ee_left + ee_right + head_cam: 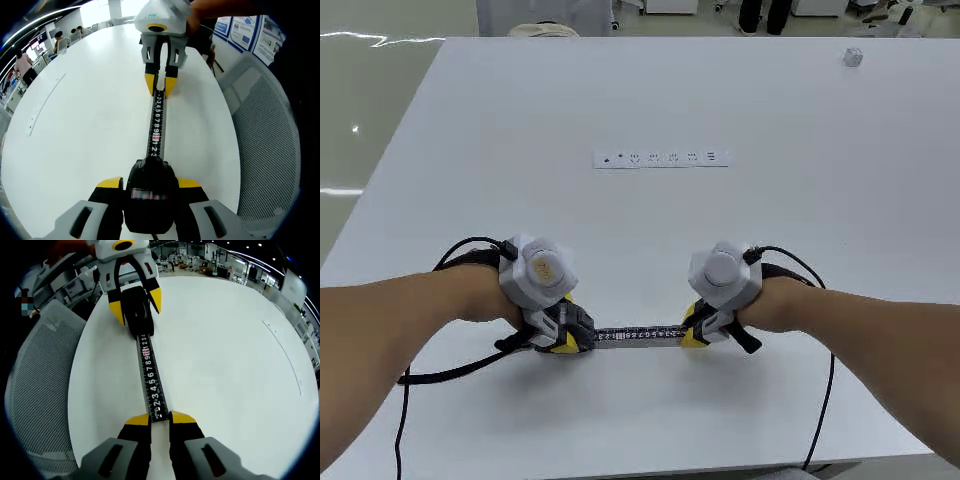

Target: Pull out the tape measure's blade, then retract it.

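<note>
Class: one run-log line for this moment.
left tongs: shut on tape measure case | right tongs: shut on blade tip | blade: partly out

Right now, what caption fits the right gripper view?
Right gripper pinches the tip of the blade while the left gripper holds the black case on the white table.
</note>
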